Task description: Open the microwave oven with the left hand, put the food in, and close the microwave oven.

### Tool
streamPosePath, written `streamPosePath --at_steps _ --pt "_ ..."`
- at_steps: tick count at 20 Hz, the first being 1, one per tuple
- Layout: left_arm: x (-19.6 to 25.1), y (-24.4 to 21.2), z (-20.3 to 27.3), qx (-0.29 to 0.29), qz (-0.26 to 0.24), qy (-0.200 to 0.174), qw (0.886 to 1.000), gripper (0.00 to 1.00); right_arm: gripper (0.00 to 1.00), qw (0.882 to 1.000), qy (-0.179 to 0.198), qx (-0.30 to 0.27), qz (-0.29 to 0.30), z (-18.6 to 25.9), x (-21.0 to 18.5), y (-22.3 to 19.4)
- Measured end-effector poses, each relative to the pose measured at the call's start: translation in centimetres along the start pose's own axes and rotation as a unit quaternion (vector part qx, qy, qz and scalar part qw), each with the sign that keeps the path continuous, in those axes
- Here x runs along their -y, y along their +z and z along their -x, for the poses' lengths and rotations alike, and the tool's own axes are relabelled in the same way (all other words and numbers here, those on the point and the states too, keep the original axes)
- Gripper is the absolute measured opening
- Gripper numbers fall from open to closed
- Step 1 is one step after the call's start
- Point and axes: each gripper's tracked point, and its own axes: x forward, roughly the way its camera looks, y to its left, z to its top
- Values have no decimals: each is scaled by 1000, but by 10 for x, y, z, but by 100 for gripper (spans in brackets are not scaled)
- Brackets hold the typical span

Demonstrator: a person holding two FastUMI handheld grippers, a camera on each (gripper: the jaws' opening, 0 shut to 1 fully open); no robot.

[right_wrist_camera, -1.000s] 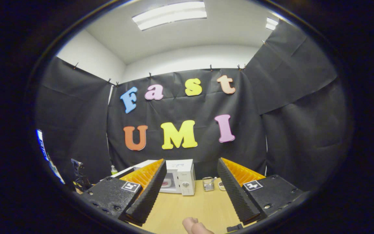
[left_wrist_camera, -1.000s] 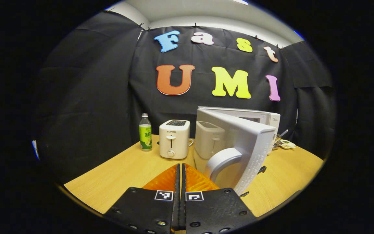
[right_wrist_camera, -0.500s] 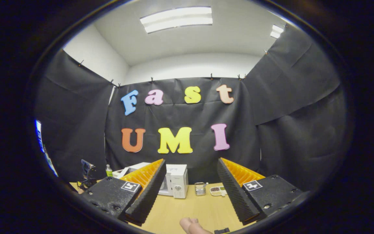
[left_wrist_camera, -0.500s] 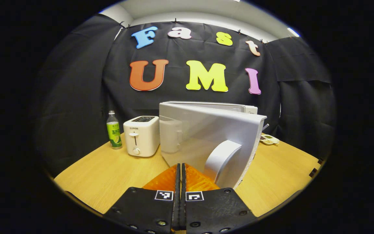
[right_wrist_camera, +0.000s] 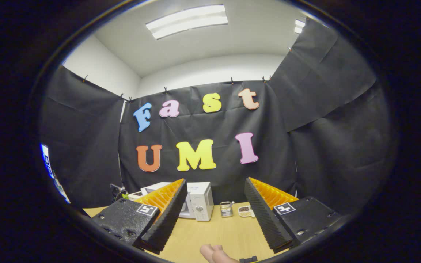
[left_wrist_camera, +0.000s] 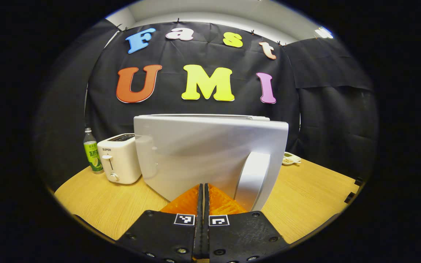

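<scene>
Nearest us in the left gripper view, our left gripper [left_wrist_camera: 203,199] has its fingers pressed together with nothing between them, the tips close in front of the microwave door [left_wrist_camera: 210,153], just left of its curved handle [left_wrist_camera: 253,179]. We cannot tell whether they touch the door. The door faces us nearly square, so we judge we are at the closing step; whether it is latched is hidden. Whether food sits inside we cannot see, since the door covers the cavity.

In the right gripper view, our right gripper [right_wrist_camera: 212,204] stands wide open and holds nothing, above the near edge of the bench [right_wrist_camera: 217,233], with fingertips of a hand [right_wrist_camera: 214,252] cut off at the bottom.

Farther back the microwave [right_wrist_camera: 196,201] stands by the bench's far edge, partly behind a finger. Left of it are a toaster [left_wrist_camera: 118,157] and a bottle [left_wrist_camera: 92,149]; right, a small dish [left_wrist_camera: 290,158] and a jar [right_wrist_camera: 226,209], their contents too small to make out.
</scene>
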Motion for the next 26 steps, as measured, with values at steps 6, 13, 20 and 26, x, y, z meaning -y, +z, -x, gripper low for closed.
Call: streamPosePath --at_steps 6,13,20,26 --pt "40 16 -47 15 15 -32 999 0 91 1000 -13 0 -3 -14 26 -11" --pt "56 26 -106 16 41 -22 999 0 91 1000 -21 -9 -5 -40 50 -29" --pt "50 34 -144 23 56 -11 998 0 100 999 -25 -26 -2 -71 66 -49" --pt "48 34 -173 21 10 26 999 1 91 999 -8 -28 36 -98 52 -51"
